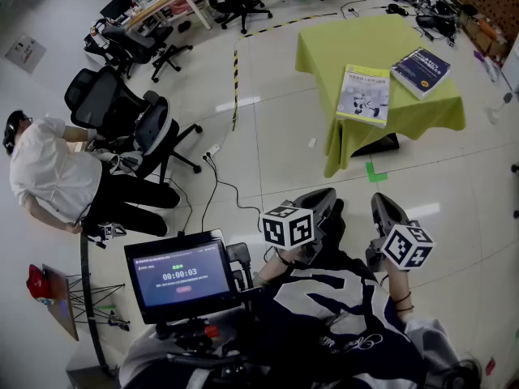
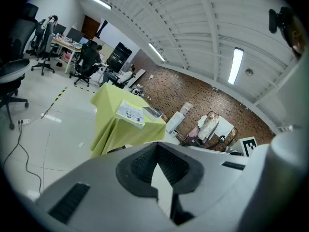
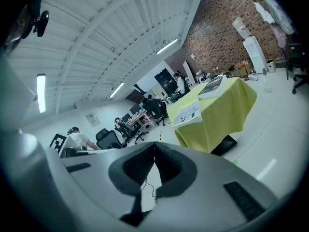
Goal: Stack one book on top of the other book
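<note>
Two books lie apart on a table with a yellow-green cloth (image 1: 340,43). The white-and-yellow book (image 1: 363,94) is near the table's front edge; the dark blue book (image 1: 420,71) lies to its right, further back. Both grippers hang well short of the table, over the floor. My left gripper (image 1: 322,199) is shut and holds nothing. My right gripper (image 1: 388,207) is also shut and holds nothing. In the left gripper view the table (image 2: 113,122) and white book (image 2: 130,113) are far ahead. In the right gripper view the white book (image 3: 186,113) and the blue book (image 3: 211,86) show beyond the shut jaws.
A person in a white shirt (image 1: 45,177) sits at the left among black office chairs (image 1: 113,108). A monitor on a stand (image 1: 180,276) is at my front left. Cables (image 1: 212,193) trail on the white floor; yellow-black tape (image 1: 236,79) runs across it. Desks stand at the back.
</note>
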Tool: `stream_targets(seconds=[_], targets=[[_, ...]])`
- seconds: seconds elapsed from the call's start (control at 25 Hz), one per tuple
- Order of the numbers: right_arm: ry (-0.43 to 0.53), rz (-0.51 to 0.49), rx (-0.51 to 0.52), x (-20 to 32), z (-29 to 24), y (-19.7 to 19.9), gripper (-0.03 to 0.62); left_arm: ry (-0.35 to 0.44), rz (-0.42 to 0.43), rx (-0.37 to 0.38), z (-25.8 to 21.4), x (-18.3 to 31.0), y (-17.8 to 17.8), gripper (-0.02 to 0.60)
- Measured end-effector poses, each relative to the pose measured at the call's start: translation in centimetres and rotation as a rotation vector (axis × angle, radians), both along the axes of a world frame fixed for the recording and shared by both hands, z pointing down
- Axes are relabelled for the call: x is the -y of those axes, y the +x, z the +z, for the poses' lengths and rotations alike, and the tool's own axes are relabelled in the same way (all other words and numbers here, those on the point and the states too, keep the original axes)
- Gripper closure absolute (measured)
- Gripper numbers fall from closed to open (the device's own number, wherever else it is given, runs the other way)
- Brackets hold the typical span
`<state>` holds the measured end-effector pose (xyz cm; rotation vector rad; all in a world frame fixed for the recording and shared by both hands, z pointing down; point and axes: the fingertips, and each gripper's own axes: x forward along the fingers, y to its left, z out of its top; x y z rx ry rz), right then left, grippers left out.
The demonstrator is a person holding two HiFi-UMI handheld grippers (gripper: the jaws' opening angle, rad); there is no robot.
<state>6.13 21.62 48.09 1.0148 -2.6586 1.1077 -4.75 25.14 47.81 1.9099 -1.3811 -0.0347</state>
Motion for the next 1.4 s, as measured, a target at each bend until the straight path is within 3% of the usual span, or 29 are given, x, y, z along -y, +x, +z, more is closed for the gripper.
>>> stream_targets(seconds=[0.28,0.56,0.88,1.16,1.4], targets=[[-0.018,0.029,-0.015,4.5,1.4,-0.8,0.599,-0.019,0.003,0.004,1.8,5.3,-1.8,0.578],[-0.051,0.134,-0.021,11.8,1.8,-0.9,0.599,-0.039,0.102,0.029,2.5,13.9,-2.9,0.578],[-0.085,0.226,-0.069,19.3,2.0,-3.0,0.599,-0.083,0.158,0.049,4.2,22.6,-6.7,0.578],[-0.121,0.296,-0.089,22.9,3.2,-4.4,0.597,-0.139,0.196,0.025,6.9,28.2,-9.7,0.578],[-0.143,0.342,-0.096,24.1,3.8,-4.5,0.599,-0.199,0.264,0.037,9.6,31.2,-9.8,0.578]])
